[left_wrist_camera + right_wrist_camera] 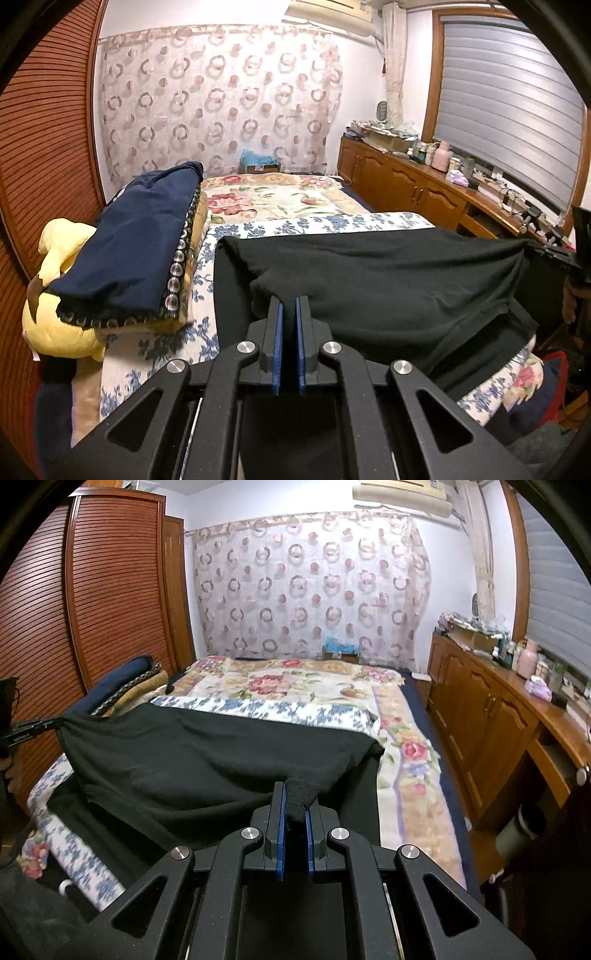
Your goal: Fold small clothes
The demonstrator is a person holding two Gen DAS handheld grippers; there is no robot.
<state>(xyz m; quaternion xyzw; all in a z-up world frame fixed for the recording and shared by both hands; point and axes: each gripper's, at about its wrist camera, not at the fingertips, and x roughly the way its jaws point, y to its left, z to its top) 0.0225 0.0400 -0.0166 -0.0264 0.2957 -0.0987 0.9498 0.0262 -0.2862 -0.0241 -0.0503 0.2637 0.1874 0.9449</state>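
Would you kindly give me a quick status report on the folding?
Left gripper and right gripper both shut on the black garment. Garment stretched between them above the bed. Nothing in the way.

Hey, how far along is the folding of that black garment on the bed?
Done: nothing looks finished; no folded pile of it shows. In hand: the left tongs and right tongs are each shut on an edge of the black garment, which is lifted and stretched between them over the bed. Left: bringing that held edge over, laying it flat, then any further folds.
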